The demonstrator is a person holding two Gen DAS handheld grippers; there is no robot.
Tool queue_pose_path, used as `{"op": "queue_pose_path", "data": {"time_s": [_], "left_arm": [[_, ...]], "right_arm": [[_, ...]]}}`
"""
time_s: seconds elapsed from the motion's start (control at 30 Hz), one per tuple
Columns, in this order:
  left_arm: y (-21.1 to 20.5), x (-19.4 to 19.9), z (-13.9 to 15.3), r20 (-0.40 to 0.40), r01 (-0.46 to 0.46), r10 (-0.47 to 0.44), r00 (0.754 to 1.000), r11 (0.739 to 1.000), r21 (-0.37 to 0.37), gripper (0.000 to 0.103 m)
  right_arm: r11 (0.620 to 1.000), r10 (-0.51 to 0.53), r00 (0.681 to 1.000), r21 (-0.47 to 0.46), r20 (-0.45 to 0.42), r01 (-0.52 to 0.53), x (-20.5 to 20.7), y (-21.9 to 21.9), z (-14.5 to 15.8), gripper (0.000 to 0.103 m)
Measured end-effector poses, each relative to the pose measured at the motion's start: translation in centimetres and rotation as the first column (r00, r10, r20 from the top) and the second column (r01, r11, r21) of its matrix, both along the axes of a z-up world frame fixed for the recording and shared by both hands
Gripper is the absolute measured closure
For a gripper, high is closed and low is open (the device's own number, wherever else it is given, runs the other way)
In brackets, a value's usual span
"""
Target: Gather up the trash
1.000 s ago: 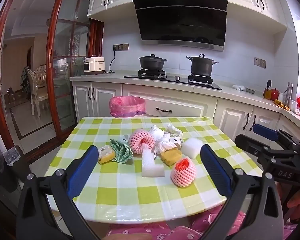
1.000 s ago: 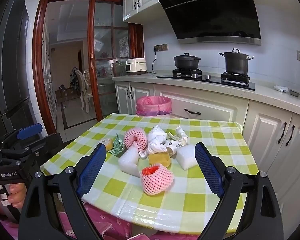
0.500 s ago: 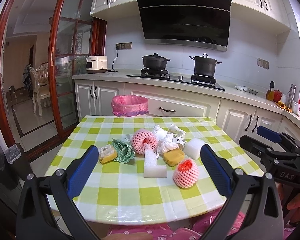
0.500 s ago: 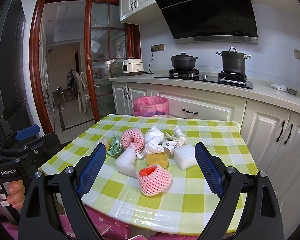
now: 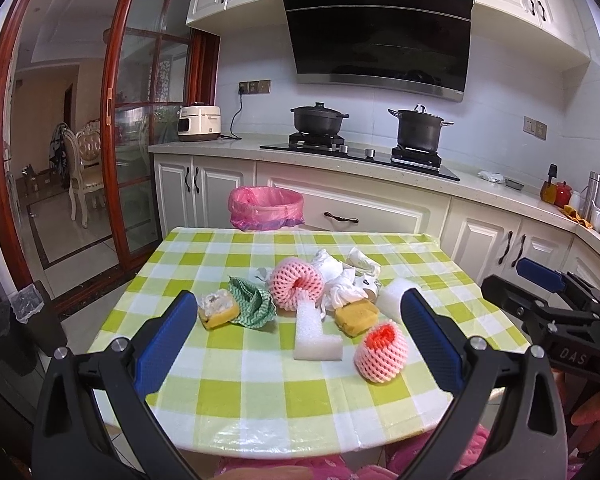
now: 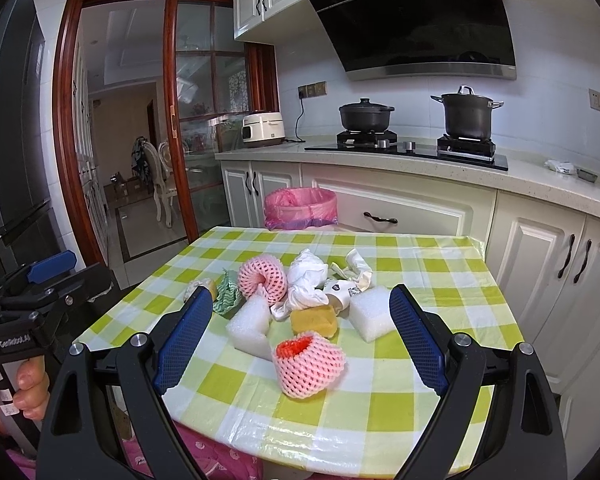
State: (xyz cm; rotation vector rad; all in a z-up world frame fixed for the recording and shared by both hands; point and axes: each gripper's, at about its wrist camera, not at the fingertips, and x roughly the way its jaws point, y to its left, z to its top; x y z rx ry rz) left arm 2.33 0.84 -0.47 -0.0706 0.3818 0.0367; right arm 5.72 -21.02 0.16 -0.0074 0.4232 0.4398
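Trash lies in a pile on the green-checked table (image 5: pixel 260 392): a near pink foam net (image 5: pixel 381 356) (image 6: pixel 309 364), a far pink foam net (image 5: pixel 296 281) (image 6: pixel 261 279), an L-shaped white foam piece (image 5: pixel 313 336) (image 6: pixel 251 328), a white foam block (image 6: pixel 373 316), a yellow sponge (image 5: pixel 357 317) (image 6: pixel 314 320), crumpled white paper (image 5: pixel 337 276) (image 6: pixel 306 280), a green cloth (image 5: pixel 252 306) and a second sponge (image 5: pixel 218 309). A bin with a pink bag (image 5: pixel 266 207) (image 6: pixel 300 207) stands beyond the table. My left gripper (image 5: pixel 296 340) and right gripper (image 6: pixel 300 336) are open and empty, in front of the pile.
White cabinets and a counter with two black pots (image 5: pixel 319 119) and a rice cooker (image 5: pixel 199 123) run behind the table. A glass sliding door (image 5: pixel 140 140) is at the left. A small bin (image 5: pixel 32 316) stands on the floor left of the table.
Both grippers have risen slightly and tilted; the pile sits a little lower and nearer in both views. Nothing on the table has moved.
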Motion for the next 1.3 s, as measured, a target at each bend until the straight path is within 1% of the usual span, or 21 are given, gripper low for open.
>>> {"op": "queue_pose_path", "data": {"time_s": [0.37, 0.63, 1.3], "left_arm": [[-0.7, 2.1, -0.1, -0.009, 0.021, -0.02, 1.0, 1.0, 0.021, 0.004], [-0.4, 3.5, -0.6, -0.025, 0.017, -0.017, 1.0, 1.0, 0.012, 0.004], [0.2, 4.1, -0.9, -0.024, 0.014, -0.013, 1.0, 1.0, 0.012, 0.004]], "right_arm": [[0.999, 0.002, 0.999, -0.039, 0.034, -0.001, 1.3, 0.6, -0.7, 0.018], [1.0, 0.004, 1.0, -0.016, 0.029, -0.003, 2.8, 0.3, -0.5, 0.018], [1.0, 0.012, 0.999, -0.015, 0.033, -0.012, 3.3, 0.5, -0.2, 0.018]]}}
